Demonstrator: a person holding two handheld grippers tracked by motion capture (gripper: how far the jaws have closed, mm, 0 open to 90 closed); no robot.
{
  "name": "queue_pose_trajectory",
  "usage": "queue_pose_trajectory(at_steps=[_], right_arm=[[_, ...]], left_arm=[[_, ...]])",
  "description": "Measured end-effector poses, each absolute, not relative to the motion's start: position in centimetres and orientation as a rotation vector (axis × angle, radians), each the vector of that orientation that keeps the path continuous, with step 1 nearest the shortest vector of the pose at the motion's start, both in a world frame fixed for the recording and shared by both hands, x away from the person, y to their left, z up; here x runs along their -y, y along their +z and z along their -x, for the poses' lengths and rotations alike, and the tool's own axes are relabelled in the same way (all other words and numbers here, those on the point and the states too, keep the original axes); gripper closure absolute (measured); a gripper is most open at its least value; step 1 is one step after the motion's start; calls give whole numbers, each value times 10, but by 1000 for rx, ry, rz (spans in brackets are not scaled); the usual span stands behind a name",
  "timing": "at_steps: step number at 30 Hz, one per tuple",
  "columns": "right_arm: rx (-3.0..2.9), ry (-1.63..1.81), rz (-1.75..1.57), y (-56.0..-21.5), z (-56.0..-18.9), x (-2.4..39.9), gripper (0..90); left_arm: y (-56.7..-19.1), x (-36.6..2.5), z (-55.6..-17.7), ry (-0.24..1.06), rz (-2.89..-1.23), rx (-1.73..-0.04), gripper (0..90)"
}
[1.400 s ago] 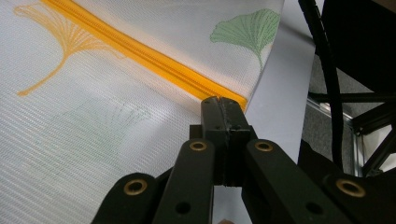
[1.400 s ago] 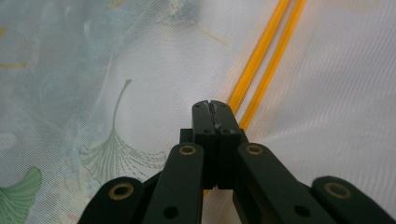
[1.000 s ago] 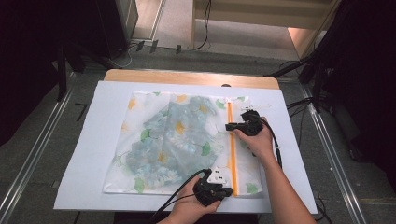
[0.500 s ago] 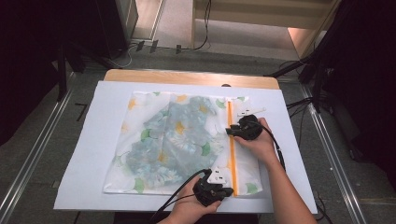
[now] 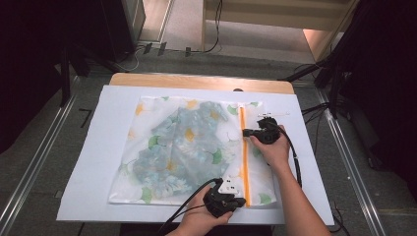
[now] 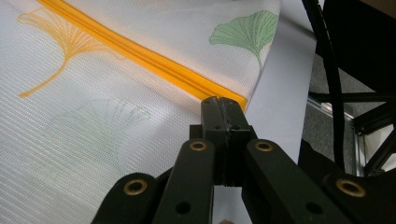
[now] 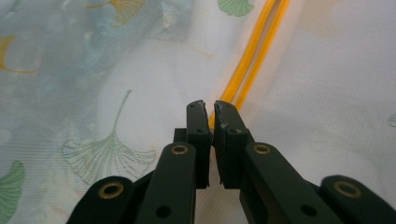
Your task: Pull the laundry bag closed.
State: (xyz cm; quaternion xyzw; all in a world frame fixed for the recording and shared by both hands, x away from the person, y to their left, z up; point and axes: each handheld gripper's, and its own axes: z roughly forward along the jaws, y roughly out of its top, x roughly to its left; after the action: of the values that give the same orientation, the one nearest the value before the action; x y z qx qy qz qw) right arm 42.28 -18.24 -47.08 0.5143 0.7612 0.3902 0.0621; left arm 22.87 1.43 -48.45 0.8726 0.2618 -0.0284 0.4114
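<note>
A white mesh bag (image 5: 162,189) printed with ginkgo leaves lies flat on the white sheet, with a blue flowered garment (image 5: 182,142) inside it. An orange zipper (image 5: 243,162) runs along its right side. My left gripper (image 5: 238,199) (image 6: 223,105) is shut on the near end of that zipper (image 6: 154,60) at the bag's corner. My right gripper (image 5: 245,132) (image 7: 210,109) sits farther up the zipper (image 7: 254,51). Its jaws have just been closing and now stand almost together where the two orange tracks meet. The pull itself is hidden under the tips.
The white sheet (image 5: 98,162) covers a wooden table (image 5: 196,81). A small white piece (image 5: 273,114) lies just beyond the right gripper. Black cables trail from both grippers. Metal rails (image 5: 34,162) flank the table, and dark stands rise at the far corners.
The right gripper has shifted slightly toward me along the zipper. The left gripper and the bag have stayed where they were.
</note>
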Motion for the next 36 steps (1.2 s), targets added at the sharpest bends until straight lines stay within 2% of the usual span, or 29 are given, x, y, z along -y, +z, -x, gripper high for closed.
queue_pose_trajectory(at_steps=[9, 20, 36], right_arm=[[-2346, 1128, -1524, -472, -422, 181, 828], [-2326, 1117, -1548, -470, -421, 179, 900], [-2259, 1114, -1618, -468, -431, 174, 900]], left_arm=[[-485, -14, -228, -71, -2193, -660, 900], [-485, -14, -229, -70, -2192, -659, 900], [-485, -14, -228, -77, -2190, -661, 900]])
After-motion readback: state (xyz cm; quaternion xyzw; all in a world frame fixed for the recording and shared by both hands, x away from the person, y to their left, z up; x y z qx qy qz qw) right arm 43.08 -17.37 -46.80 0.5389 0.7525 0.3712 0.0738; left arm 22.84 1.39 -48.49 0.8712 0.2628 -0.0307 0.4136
